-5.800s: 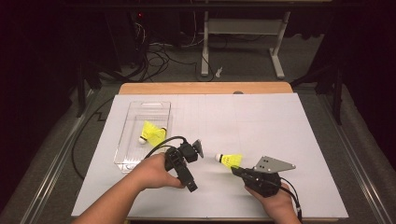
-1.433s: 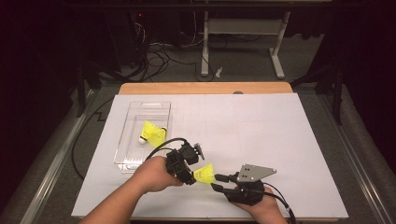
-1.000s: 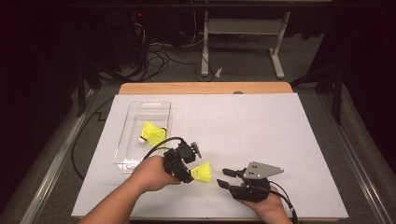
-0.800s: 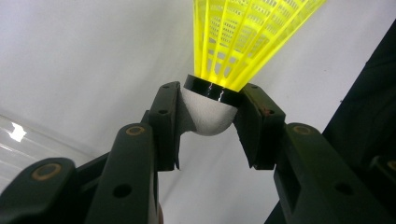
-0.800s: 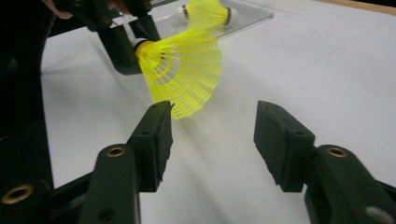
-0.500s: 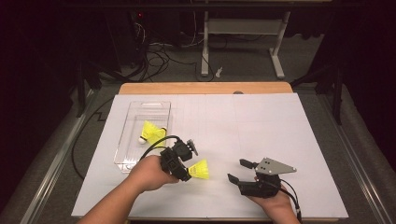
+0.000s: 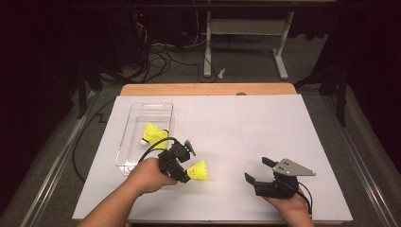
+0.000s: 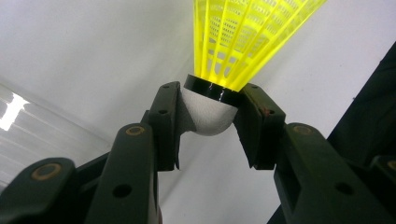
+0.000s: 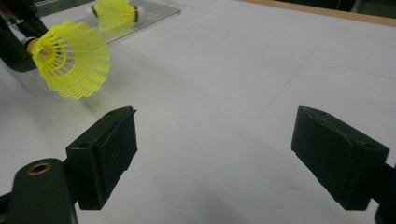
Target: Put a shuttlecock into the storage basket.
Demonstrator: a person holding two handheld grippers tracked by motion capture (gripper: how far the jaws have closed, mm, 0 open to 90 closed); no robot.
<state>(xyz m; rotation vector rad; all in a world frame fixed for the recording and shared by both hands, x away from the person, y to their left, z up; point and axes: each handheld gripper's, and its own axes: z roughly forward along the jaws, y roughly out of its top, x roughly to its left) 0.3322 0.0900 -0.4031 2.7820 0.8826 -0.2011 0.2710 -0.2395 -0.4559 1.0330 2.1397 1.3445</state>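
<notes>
Handoff done, shuttlecock (image 7: 197, 170) swapped sides

Now pinched by the cork in left gripper (image 7: 185, 174), just right of the clear tray (image 7: 142, 109). Right gripper (image 7: 259, 171) jaws just spread wide, empty, backed off. Tray drop probably next.

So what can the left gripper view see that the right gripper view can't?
The left gripper view looks close up at the white rounded cork of the held shuttlecock, pinched between the left gripper's two black pads.

The right gripper view has the right gripper with its jaws wide apart and nothing between them, having just been opening, and a second shuttlecock lying in the clear tray farther off.

Both show the held shuttlecock's yellow skirt, the white table cover and a bit of the tray.
</notes>
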